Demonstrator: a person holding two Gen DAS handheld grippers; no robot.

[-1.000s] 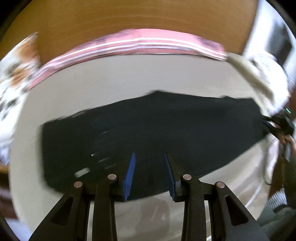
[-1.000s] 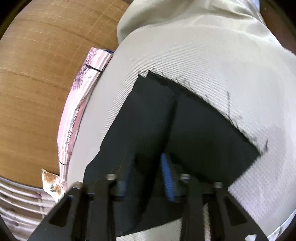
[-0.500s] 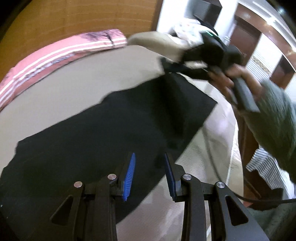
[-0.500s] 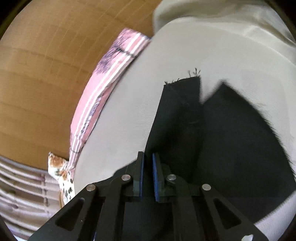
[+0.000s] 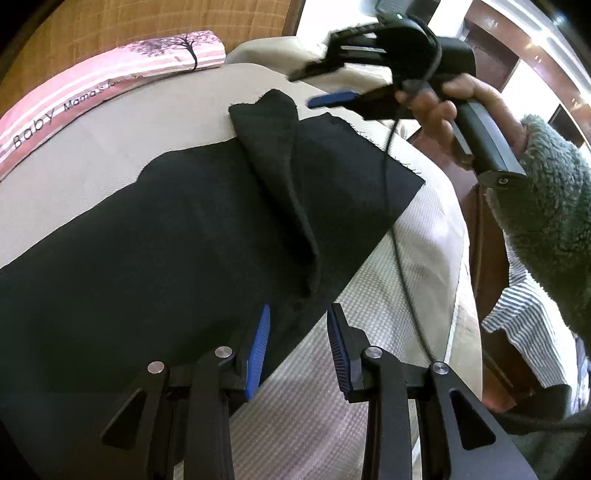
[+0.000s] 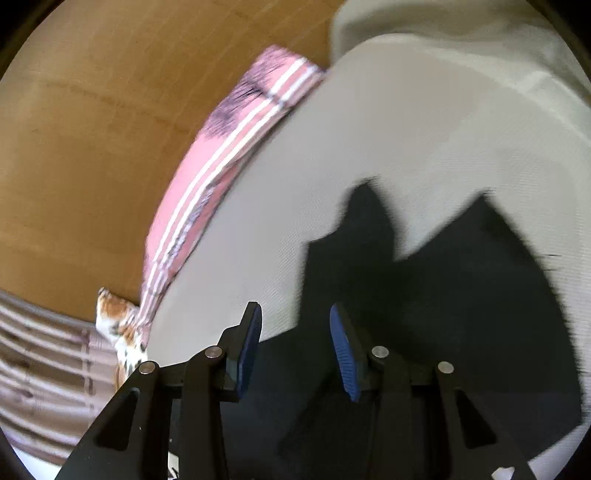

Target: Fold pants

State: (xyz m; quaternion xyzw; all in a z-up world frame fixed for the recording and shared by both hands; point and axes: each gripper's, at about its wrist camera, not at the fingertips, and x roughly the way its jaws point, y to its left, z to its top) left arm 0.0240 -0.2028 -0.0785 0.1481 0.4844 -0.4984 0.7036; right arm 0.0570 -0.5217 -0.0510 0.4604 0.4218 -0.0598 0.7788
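Observation:
Black pants [image 5: 166,229] lie spread on a beige bed sheet [image 5: 110,140]. A raised ridge of cloth runs up to a curled hem corner [image 5: 273,110]. My left gripper [image 5: 297,343] hangs open over the pants' near edge, nothing pinched between its blue pads. A hand [image 5: 436,107] holds my right gripper [image 5: 314,86] just above that hem corner. In the right wrist view the right gripper [image 6: 295,339] has its jaws opening, with nothing between them and the blurred pants [image 6: 443,295] below.
A pink striped blanket [image 5: 110,77] lines the bed's far side against a wooden wall [image 5: 147,26]. A black cable [image 5: 399,236] trails across the sheet on the right. A green fleece sleeve [image 5: 546,192] and a striped cloth [image 5: 524,325] are at the right edge.
The left view swung from the pants' middle toward the hem end. The right gripper, shut on a pants leg half a second ago, has opened and the leg has dropped.

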